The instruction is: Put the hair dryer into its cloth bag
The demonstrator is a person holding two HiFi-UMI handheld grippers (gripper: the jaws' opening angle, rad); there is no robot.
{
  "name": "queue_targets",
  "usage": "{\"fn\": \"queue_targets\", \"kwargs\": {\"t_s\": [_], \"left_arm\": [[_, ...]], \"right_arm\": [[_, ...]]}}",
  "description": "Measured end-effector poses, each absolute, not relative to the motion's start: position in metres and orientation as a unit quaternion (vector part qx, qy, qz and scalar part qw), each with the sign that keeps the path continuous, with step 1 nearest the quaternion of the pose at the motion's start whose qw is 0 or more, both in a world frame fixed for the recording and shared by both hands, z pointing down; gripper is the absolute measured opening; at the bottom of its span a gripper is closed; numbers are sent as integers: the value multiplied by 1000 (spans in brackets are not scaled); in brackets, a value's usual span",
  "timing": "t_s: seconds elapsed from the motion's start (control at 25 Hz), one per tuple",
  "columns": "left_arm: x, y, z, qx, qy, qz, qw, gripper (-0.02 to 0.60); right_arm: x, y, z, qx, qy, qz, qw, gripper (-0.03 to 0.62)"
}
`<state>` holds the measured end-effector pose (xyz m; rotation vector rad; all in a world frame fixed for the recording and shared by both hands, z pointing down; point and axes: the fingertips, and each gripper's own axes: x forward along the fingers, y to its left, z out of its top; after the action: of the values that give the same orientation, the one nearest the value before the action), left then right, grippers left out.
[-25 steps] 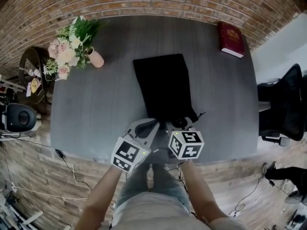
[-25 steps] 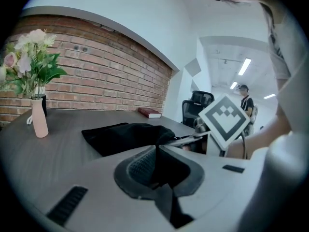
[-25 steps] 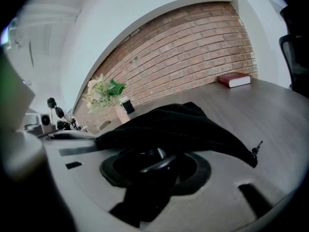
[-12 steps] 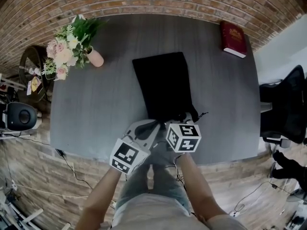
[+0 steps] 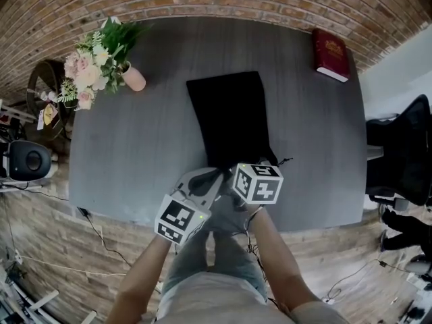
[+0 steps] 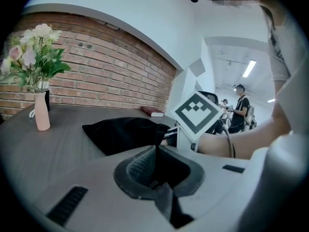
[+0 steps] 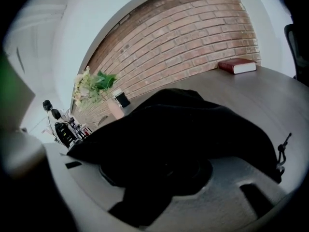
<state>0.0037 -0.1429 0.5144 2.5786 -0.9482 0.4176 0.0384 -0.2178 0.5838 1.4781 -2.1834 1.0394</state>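
The black cloth bag (image 5: pixel 229 117) lies bulging on the grey table (image 5: pixel 135 140), its mouth toward me. No hair dryer shows in any view. My left gripper (image 5: pixel 211 178) is at the bag's near left corner, shut on a thin fold of the bag's edge (image 6: pixel 155 146). My right gripper (image 5: pixel 247 169) is at the near right of the mouth; in the right gripper view the bag (image 7: pixel 183 124) fills the space between its jaws, which are opening slightly. A drawstring (image 7: pixel 282 146) hangs off the right corner.
A pink vase of flowers (image 5: pixel 101 63) stands at the table's far left, and a red book (image 5: pixel 331 54) lies at the far right corner. A black office chair (image 5: pixel 398 147) is beside the table on the right. People stand in the background (image 6: pixel 239 112).
My right gripper has slid forward and down onto the bag's mouth. The left gripper and the bag have stayed in place.
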Motion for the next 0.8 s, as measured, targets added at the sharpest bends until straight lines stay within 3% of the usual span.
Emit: {"fn": "queue_targets", "kwargs": {"t_s": [0.16,0.44,0.8], "left_arm": [[3,-144,517,910,-337,152,185,17],[1,-144,523,908,-338,152,194,17],[2,-144,524,908,-339,153,194,17]], "right_arm": [[39,-214,593,507,-758,372,171,185],[38,-212,590,498,-767,365,175,269],[46,-200,588,501,-767,352,190,301]]}}
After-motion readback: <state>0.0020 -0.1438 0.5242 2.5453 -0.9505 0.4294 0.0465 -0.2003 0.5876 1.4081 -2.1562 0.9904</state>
